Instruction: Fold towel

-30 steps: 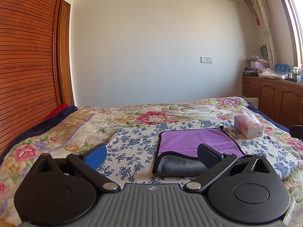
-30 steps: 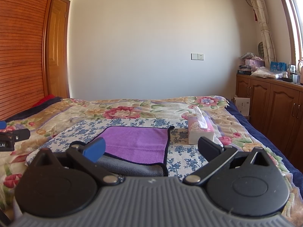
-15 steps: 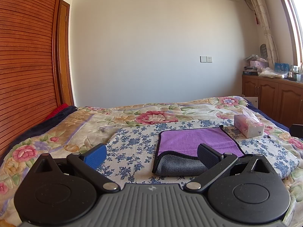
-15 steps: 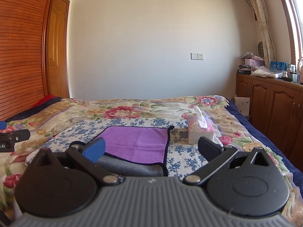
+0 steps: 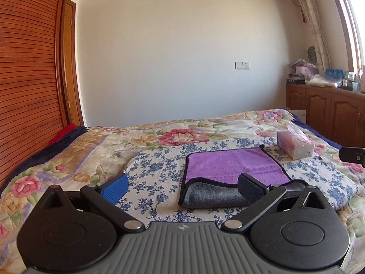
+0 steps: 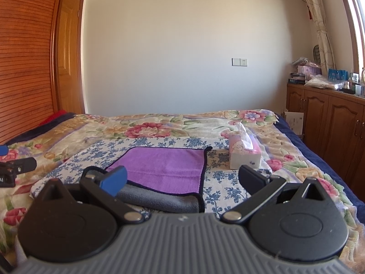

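Observation:
A purple towel (image 5: 230,165) with a grey underside and black trim lies folded on a blue-flowered cloth on the bed; its grey fold faces me. It also shows in the right wrist view (image 6: 166,171). My left gripper (image 5: 182,186) is open and empty, held above the bed just short of the towel's near left corner. My right gripper (image 6: 182,178) is open and empty, just short of the towel's near right corner. The left gripper's tip shows at the left edge of the right wrist view (image 6: 13,171).
A pink tissue box (image 6: 244,153) stands on the bed right of the towel, also in the left wrist view (image 5: 295,146). A wooden slatted wardrobe (image 5: 27,80) is on the left. Wooden cabinets (image 6: 324,118) with clutter line the right wall.
Both grippers have stayed almost still and open. The left view has shifted very slightly; the towel has not moved.

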